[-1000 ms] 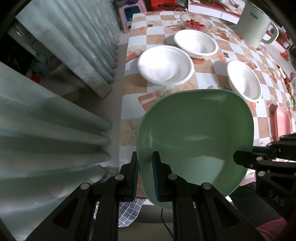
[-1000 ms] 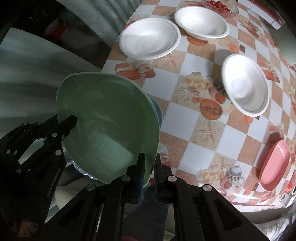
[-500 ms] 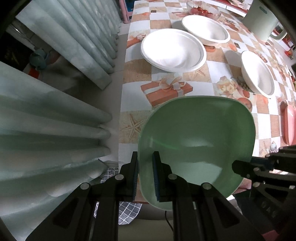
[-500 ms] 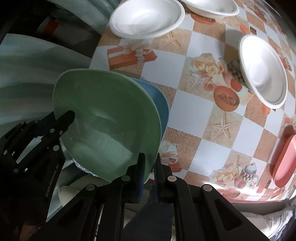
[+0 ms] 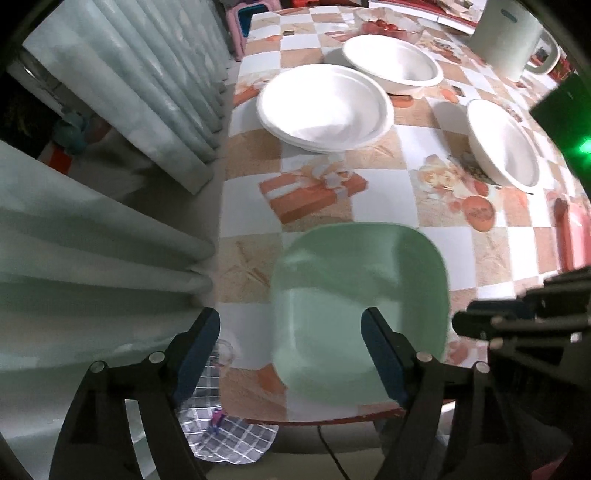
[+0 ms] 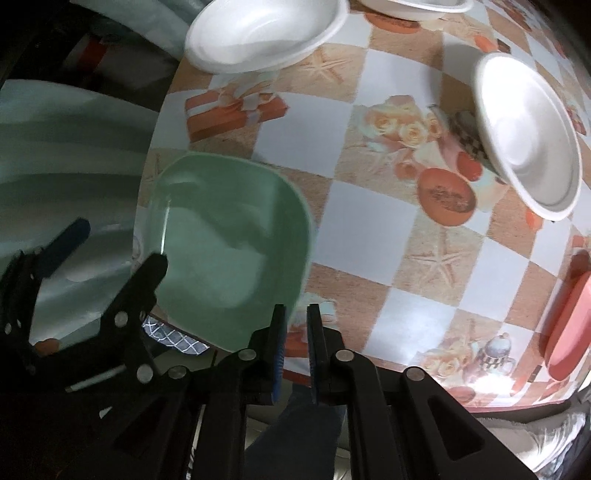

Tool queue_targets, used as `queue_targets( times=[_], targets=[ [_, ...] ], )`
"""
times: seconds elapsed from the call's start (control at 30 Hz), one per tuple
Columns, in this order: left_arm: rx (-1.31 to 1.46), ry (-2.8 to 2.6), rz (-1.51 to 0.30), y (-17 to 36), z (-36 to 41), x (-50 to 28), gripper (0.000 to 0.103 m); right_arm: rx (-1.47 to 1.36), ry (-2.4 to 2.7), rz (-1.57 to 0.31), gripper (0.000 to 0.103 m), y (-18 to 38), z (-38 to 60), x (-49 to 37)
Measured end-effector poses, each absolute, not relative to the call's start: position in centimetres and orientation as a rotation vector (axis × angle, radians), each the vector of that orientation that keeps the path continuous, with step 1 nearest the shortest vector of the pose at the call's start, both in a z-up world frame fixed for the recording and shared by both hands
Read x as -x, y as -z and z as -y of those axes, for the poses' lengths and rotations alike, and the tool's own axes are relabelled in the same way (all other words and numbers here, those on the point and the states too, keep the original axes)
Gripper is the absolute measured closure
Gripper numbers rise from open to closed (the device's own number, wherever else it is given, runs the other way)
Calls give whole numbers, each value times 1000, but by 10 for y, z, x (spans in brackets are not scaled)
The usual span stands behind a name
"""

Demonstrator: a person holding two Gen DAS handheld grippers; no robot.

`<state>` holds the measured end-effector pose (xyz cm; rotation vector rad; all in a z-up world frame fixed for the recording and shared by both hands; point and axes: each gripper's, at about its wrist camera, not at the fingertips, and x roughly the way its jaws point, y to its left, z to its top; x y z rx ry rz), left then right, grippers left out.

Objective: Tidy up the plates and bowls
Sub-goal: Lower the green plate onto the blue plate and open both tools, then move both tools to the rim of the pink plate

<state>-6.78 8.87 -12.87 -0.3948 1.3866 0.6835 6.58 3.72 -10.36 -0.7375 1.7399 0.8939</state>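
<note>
A pale green square plate (image 5: 358,302) (image 6: 229,236) lies flat on the checked tablecloth (image 5: 388,192) near its front edge. My left gripper (image 5: 288,321) (image 6: 114,245) is open, and its jaws are still opening; they stand wide on either side of the plate's left rim without touching it. My right gripper (image 6: 295,317) (image 5: 465,325) sits at the plate's right rim. Its jaws are opening too, with a narrow gap and the pads off the plate. Three white bowls (image 5: 325,107) (image 5: 395,62) (image 5: 506,144) stand farther back.
A pink oblong dish (image 5: 576,236) (image 6: 569,310) lies at the table's right. A white jug (image 5: 509,33) and a glass bowl of tomatoes (image 5: 388,27) stand at the back. Pale curtains (image 5: 110,92) hang left of the table. The table's front edge (image 5: 332,413) is just below the plate.
Both grippers came down holding the green plate by its rims. Now the plate rests on the table, the left jaws have sprung wide and the right jaws have parted.
</note>
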Motion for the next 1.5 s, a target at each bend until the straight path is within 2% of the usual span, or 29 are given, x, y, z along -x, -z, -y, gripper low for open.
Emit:
queue_targets(
  times=[0.03,0.13,0.17,0.2,0.3,0.53,0.8,1.5],
  targets=[
    [410,-683,-1383,128,-88,68,19,743,-882,-1733,50,102,-35,-70],
    [470,-690,-1377,126,-89,74,11,762,-845,-1688,17,99,-21,-86],
    [503,-683,-1376,126,-90,76,9,729,-847,-1700,12,97,-16,-93],
    [526,-672,-1374,128,-90,77,2,694,-851,-1715,2,94,-10,-99],
    [587,-634,-1367,127,-84,79,0,682,-864,-1688,1,83,-1,-111],
    [519,-573,-1421,120,-52,60,0,747,-863,-1617,1,66,17,-123],
    [446,-458,-1481,121,-19,31,0,722,-769,-1686,1,71,62,-130],
    [200,-276,-1531,116,30,-61,0,375,-492,-1760,1,75,164,-218]
  ],
)
